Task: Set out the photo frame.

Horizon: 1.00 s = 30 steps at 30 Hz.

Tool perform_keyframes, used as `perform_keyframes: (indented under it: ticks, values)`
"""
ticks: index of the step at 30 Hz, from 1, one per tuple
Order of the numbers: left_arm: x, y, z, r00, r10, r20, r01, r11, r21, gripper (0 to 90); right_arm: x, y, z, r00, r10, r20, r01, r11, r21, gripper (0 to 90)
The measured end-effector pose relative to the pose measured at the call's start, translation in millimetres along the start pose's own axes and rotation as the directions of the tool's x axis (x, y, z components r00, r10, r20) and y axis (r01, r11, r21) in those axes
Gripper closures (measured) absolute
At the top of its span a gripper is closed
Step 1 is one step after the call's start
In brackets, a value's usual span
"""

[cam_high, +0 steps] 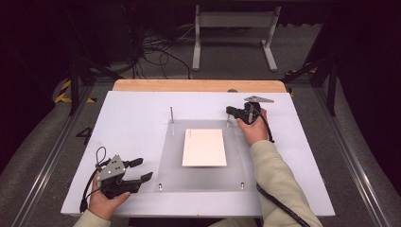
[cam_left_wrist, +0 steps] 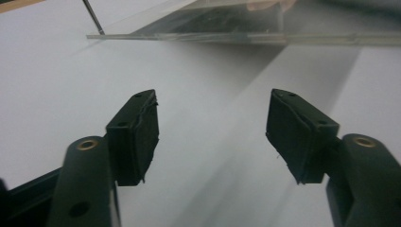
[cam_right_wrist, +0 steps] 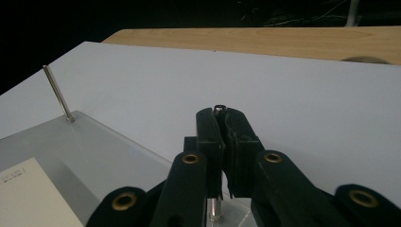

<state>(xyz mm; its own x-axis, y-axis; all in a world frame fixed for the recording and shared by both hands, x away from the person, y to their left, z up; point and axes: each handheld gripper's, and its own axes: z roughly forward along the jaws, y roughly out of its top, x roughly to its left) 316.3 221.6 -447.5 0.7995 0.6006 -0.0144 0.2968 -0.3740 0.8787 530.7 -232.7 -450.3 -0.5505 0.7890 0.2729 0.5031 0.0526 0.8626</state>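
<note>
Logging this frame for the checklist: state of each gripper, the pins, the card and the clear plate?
left gripper: open, nothing between its jaws, low over the white board.
right gripper: shut on the near-right pin.
far-left pin: upright, untouched.
clear plate: flat on the board.
white card: lying flat on the plate.

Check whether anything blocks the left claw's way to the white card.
Nothing visible does. The left claw is open over the white table, and the white card lies uncovered mid-plate. Only the clear plate's raised left edge lies between them. The right claw, shut on the far-right post, is beyond the card.
</note>
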Motion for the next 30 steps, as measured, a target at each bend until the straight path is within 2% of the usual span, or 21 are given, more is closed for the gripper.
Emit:
perform_keyframes:
  ticks: [2, 5, 8, 12, 13, 15, 19, 20, 23, 24, 25, 26, 28, 30]
  values:
    - [0.0, 1.1, 3.1, 1.0000, 0.008, 0.000, -0.008, 0.9999, -0.011, 33.1, 0.0, 0.4, 0.5, 1.0000, 0.008, 0.002, -0.008, 1.000, 0.003, 85.4]
    - [-1.5, 5.7, 12.1, 0.9985, 0.054, -0.002, -0.054, 0.9982, -0.026, 28.1, -2.5, 2.6, 3.7, 0.9991, 0.042, 0.002, -0.042, 0.999, 0.014, 85.2]
    - [-2.9, 9.3, 16.7, 0.9974, 0.071, -0.007, -0.071, 0.9972, -0.023, 25.2, -3.0, 2.9, 5.3, 0.9985, 0.055, 0.005, -0.055, 0.998, 0.014, 84.9]
    - [-4.2, 17.7, 22.9, 0.9958, 0.090, -0.017, -0.091, 0.9940, -0.060, 19.8, -3.7, 3.2, 7.3, 0.9978, 0.066, 0.006, -0.066, 0.998, 0.018, 84.8]
    - [-5.3, 22.6, 26.7, 0.9938, 0.107, -0.030, -0.109, 0.9908, -0.081, 19.2, -4.2, 2.9, 8.1, 0.9975, 0.070, 0.007, -0.070, 0.997, 0.019, 84.8]
    - [-5.9, 24.8, 28.6, 0.9927, 0.114, -0.040, -0.117, 0.9892, -0.089, 17.4, -4.2, 2.9, 8.1, 0.9974, 0.072, 0.006, -0.072, 0.997, 0.022, 84.8]
    - [-7.5, 32.8, 36.2, 0.9875, 0.144, -0.063, -0.151, 0.9812, -0.120, 13.6, -4.5, 3.0, 8.9, 0.9964, 0.085, 0.003, -0.085, 0.996, 0.028, 84.8]
    - [-10.0, 36.3, 39.5, 0.9838, 0.168, -0.063, -0.175, 0.9740, -0.144, 13.6, -4.5, 3.1, 9.0, 0.9963, 0.086, 0.003, -0.086, 0.996, 0.030, 84.8]
    - [-13.8, 42.0, 42.5, 0.9762, 0.207, -0.064, -0.216, 0.9604, -0.176, 14.7, -4.3, 3.2, 9.4, 0.9964, 0.084, 0.005, -0.084, 0.996, 0.034, 84.8]
    - [-13.8, 42.0, 42.5, 0.9762, 0.207, -0.064, -0.216, 0.9604, -0.176, 15.3, -4.2, 3.2, 9.4, 0.9964, 0.085, 0.005, -0.085, 0.996, 0.034, 84.8]
    - [-16.2, 45.5, 44.5, 0.9716, 0.230, -0.055, -0.236, 0.9520, -0.194, 16.4, -3.9, 3.0, 9.4, 0.9965, 0.083, 0.006, -0.083, 0.996, 0.034, 84.8]
    - [-16.2, 45.5, 44.5, 0.9716, 0.230, -0.055, -0.236, 0.9520, -0.194, 17.7, -3.9, 3.0, 9.4, 0.9965, 0.083, 0.006, -0.083, 0.996, 0.034, 84.8]
    - [-18.4, 48.1, 46.8, 0.9688, 0.243, -0.046, -0.248, 0.9455, -0.211, 19.7, -3.5, 2.6, 9.4, 0.9966, 0.083, 0.006, -0.083, 0.996, 0.037, 84.7]
    - [-20.4, 50.5, 49.5, 0.9626, 0.269, -0.030, -0.270, 0.9427, -0.197, 25.5, -2.5, 2.3, 9.6, 0.9970, 0.078, 0.006, -0.078, 0.996, 0.045, 84.4]
